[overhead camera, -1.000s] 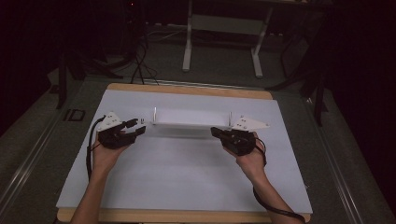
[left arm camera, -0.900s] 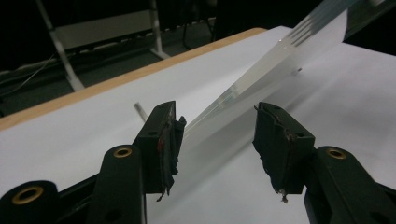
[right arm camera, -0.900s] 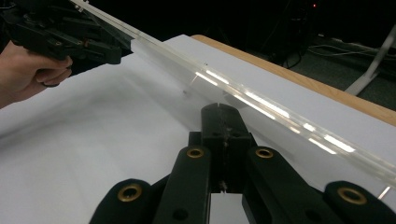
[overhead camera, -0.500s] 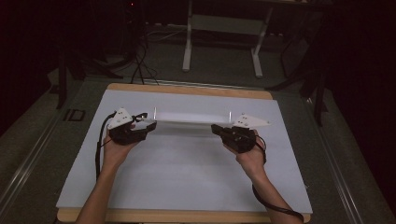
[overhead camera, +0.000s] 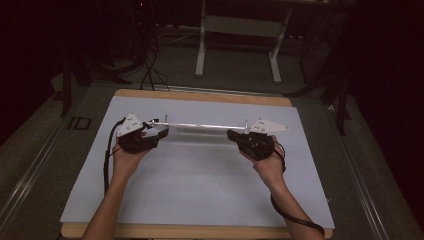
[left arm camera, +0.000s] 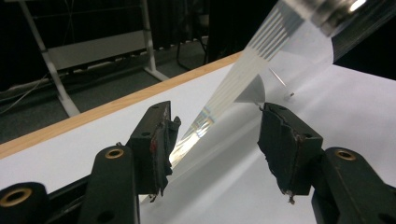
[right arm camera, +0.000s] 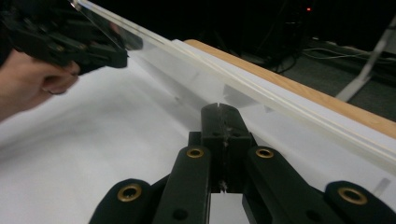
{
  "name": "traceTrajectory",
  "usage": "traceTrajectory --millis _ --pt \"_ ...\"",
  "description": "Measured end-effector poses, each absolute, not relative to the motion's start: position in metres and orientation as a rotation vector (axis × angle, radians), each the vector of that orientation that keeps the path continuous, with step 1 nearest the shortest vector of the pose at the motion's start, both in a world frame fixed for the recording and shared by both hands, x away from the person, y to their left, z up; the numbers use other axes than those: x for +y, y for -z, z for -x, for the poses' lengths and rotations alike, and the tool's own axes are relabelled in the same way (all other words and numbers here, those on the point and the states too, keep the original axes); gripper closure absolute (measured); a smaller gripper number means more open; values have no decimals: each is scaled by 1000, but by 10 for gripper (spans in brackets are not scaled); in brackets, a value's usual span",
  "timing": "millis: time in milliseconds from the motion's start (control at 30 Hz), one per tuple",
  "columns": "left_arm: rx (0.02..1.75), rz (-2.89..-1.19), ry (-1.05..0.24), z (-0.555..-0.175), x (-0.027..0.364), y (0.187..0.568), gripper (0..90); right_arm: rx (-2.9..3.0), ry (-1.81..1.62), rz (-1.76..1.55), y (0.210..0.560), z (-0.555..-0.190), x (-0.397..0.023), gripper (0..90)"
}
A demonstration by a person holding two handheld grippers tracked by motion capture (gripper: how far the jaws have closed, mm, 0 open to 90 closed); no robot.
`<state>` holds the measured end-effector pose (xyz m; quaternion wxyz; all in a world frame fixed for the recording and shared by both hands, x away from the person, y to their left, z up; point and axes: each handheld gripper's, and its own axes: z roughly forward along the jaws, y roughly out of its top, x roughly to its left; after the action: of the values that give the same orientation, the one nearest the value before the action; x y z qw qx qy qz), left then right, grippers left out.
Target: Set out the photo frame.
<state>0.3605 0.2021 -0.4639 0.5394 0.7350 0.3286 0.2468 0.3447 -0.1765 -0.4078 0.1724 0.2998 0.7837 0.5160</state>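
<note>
1. Black jaws of the left gripper [left arm camera: 215, 140] standing apart, straddling a clear sheet [left arm camera: 243, 84] without pinching it.
2. Right gripper [right arm camera: 219, 140] pressing its jaws together, possibly on the sheet's lower edge; hard telling from here.
3. Sheet hanging edge-up above the white table cover [overhead camera: 200, 190], stretching between both grippers.
4. Lifting looking done; left grip not yet made, and any goal beyond remaining unknown.

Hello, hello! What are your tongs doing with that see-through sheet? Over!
Left tongs open around the clear sheet. Right tongs shut at its other end. White table otherwise bare.
</note>
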Motion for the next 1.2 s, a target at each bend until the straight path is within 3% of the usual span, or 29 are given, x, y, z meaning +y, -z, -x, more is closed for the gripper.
traceTrajectory --millis 667,1200 --pt "819 -1745 -577 -371 201 456 459 2219 -1341 -918 429 -348 -214 644" --pt "865 -1730 -565 -385 200 449 467 2128 -1281 -1060 442 -378 -251 517"
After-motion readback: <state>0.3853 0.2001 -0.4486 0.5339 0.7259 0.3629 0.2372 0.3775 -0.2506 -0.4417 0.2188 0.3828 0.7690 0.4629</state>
